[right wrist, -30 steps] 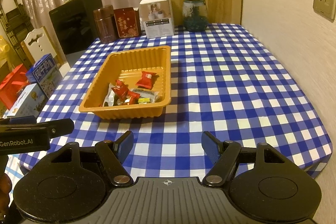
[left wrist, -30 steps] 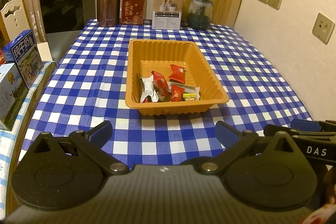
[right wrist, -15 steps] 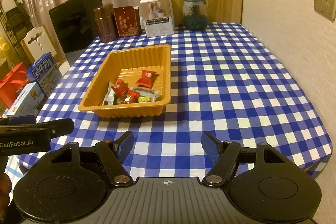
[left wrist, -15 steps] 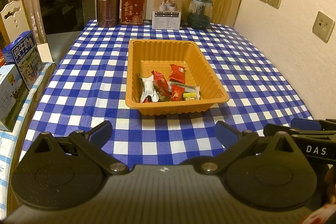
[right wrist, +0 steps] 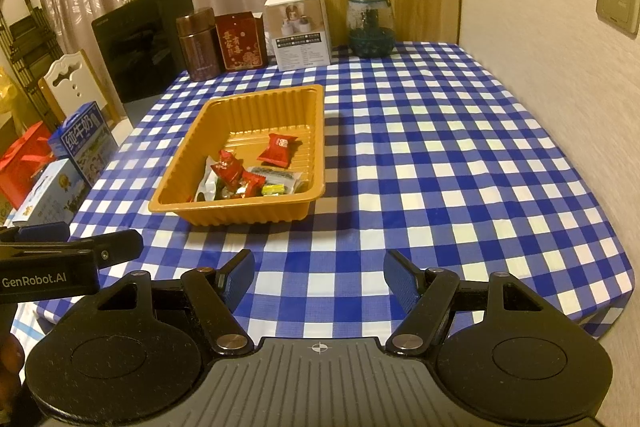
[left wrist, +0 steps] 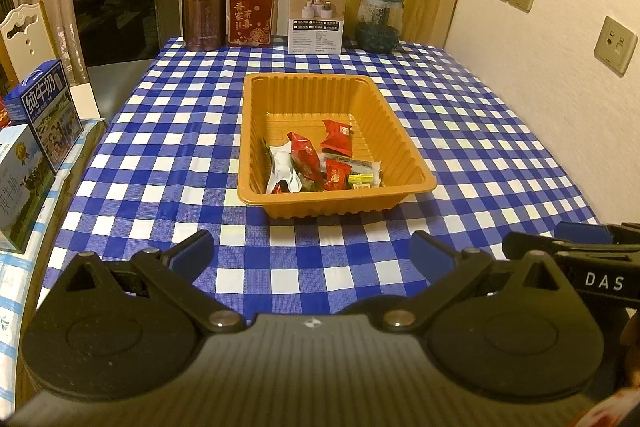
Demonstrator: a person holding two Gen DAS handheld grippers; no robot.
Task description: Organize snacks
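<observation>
An orange plastic tray (left wrist: 312,83) (right wrist: 188,139) sits in the middle of the blue-checked tablecloth. Several wrapped snacks lie in its near end: red packets (left wrist: 338,135) (right wrist: 279,149), a white wrapper (left wrist: 282,167) and a small yellow candy (left wrist: 360,181) (right wrist: 273,190). My left gripper (left wrist: 312,253) hovers open over the cloth in front of the tray, nothing between its blue pads. My right gripper (right wrist: 320,277) stands open too, to the right of the tray's near end, holding nothing. Each gripper's tip shows at the edge of the other's view.
Along the table's far edge stand a brown canister (left wrist: 203,11), a red packet (left wrist: 251,15), a white box (left wrist: 317,14) and a glass jar (left wrist: 379,21). Milk cartons (left wrist: 44,115) sit on a side surface at left. A wall with sockets (left wrist: 616,45) borders the right.
</observation>
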